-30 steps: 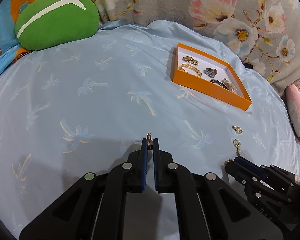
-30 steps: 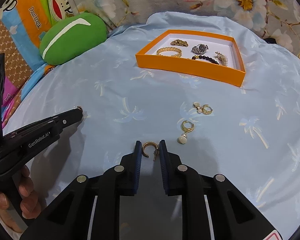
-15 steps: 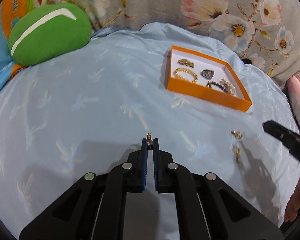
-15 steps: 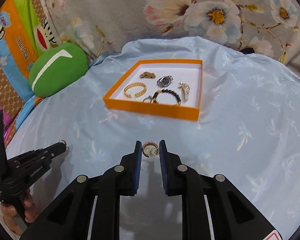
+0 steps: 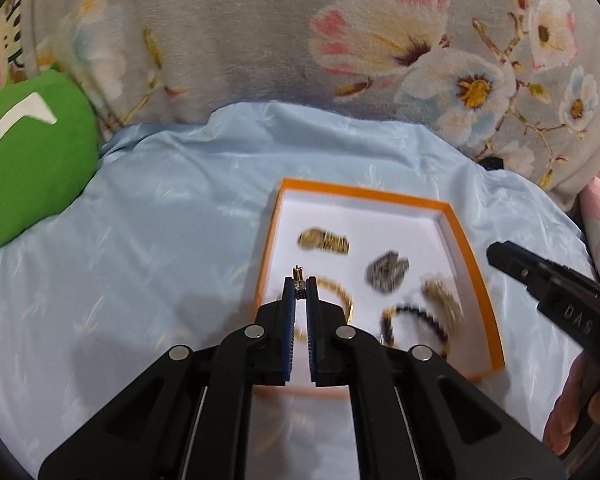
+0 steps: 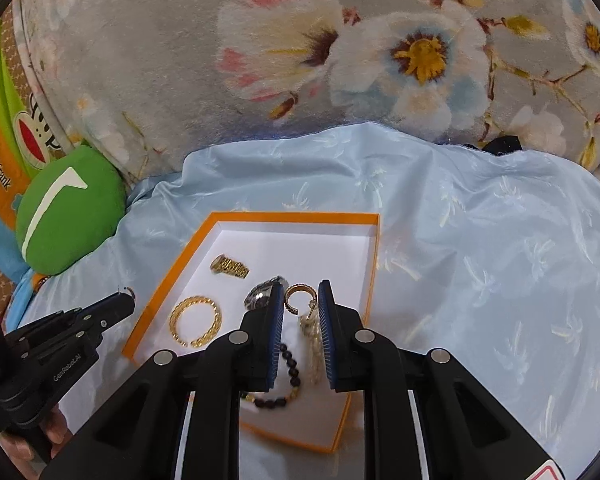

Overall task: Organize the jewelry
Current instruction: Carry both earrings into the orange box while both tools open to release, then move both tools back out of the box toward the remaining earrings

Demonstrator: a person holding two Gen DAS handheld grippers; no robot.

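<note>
An orange tray point(image 5: 474, 260) with a white floor lies on the blue bedsheet; it also shows in the right wrist view point(image 6: 374, 248). It holds a gold bracelet point(image 6: 196, 320), a gold ring point(image 6: 230, 267), a dark bead bracelet point(image 5: 416, 320) and a watch point(image 5: 386, 272). My left gripper point(image 5: 299, 286) is shut on a small gold earring point(image 5: 298, 276) above the tray's left edge. My right gripper point(image 6: 300, 294) is shut on a gold hoop earring point(image 6: 296, 298) above the tray's right half.
A green cushion point(image 5: 24, 160) lies at the left on the blue sheet point(image 5: 160, 220). A grey flowered blanket point(image 6: 340, 60) rises behind the tray. The other gripper and the hand on it show at each view's side point(image 5: 560, 300), point(image 6: 60, 340).
Both grippers have moved forward from the open sheet to over the orange tray, each still holding its earring. The loose earrings on the sheet have left both views.
</note>
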